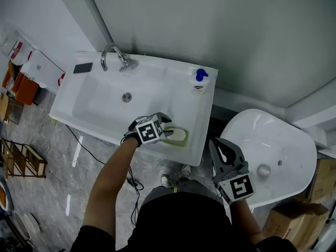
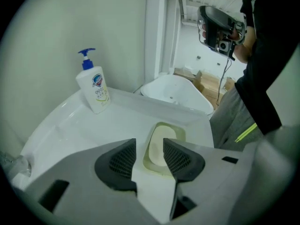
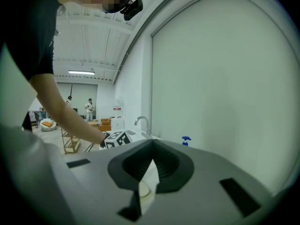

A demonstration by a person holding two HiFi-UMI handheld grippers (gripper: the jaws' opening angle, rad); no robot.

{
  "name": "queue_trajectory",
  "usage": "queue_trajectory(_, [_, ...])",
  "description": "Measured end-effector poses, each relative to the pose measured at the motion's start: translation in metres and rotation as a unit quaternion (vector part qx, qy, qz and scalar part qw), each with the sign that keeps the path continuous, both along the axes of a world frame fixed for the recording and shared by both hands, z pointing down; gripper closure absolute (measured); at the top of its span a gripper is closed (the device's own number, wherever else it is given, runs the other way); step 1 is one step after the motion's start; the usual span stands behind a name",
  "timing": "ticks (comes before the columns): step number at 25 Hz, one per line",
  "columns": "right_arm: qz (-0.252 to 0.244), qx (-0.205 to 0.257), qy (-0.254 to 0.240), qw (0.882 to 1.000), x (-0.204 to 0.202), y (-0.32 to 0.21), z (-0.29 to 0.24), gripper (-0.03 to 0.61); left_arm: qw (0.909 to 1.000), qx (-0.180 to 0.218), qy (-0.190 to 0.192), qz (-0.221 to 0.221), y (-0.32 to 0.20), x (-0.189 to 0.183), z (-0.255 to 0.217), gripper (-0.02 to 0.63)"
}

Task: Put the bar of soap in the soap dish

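A pale bar of soap (image 1: pixel 178 135) lies in a green-rimmed soap dish (image 1: pixel 186 142) on the near right corner of the white washbasin (image 1: pixel 157 72). My left gripper (image 1: pixel 168 127) hangs just above the dish. In the left gripper view its jaws are open, and the soap (image 2: pixel 161 146) rests in the dish (image 2: pixel 178 131) below and beyond them, touching neither pad. My right gripper (image 1: pixel 219 147) is held off to the right of the basin over the floor. It is shut and holds nothing (image 3: pixel 151 146).
A white pump bottle with a blue top (image 1: pixel 199 80) stands at the basin's back right corner, and a chrome tap (image 1: pixel 113 54) at the back left beside a small dark object (image 1: pixel 83 67). A white toilet bowl (image 1: pixel 268 156) is to the right. Cardboard boxes (image 1: pixel 294 219) lie beyond it.
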State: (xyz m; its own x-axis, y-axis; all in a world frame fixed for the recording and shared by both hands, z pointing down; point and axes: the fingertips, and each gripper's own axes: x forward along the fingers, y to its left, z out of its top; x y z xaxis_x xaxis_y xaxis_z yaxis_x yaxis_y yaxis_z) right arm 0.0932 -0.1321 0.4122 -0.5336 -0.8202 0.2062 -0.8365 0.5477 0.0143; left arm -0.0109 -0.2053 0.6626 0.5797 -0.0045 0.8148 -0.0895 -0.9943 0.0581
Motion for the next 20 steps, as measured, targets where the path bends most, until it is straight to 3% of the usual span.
queue_trajectory(3, [0.000, 0.007, 0.000, 1.000, -0.006, 0.004, -0.005, 0.566, 0.9979, 0.026, 0.013, -0.058, -0.012, -0.011, -0.004, 0.541])
queue_trajectory(10, [0.009, 0.023, 0.006, 1.000, -0.015, 0.012, -0.018, 0.566, 0.9791, 0.033, 0.081, -0.183, -0.021, -0.036, -0.034, 0.592])
queue_trajectory(13, [0.018, 0.034, 0.007, 0.999, -0.017, 0.014, -0.026, 0.566, 0.9594, 0.034, 0.125, -0.251, -0.020, -0.052, -0.053, 0.594])
queue_trajectory(20, [0.039, 0.059, 0.009, 0.997, -0.013, 0.010, -0.038, 0.566, 0.9117, 0.121, 0.176, -0.351, -0.022, -0.091, -0.108, 0.594])
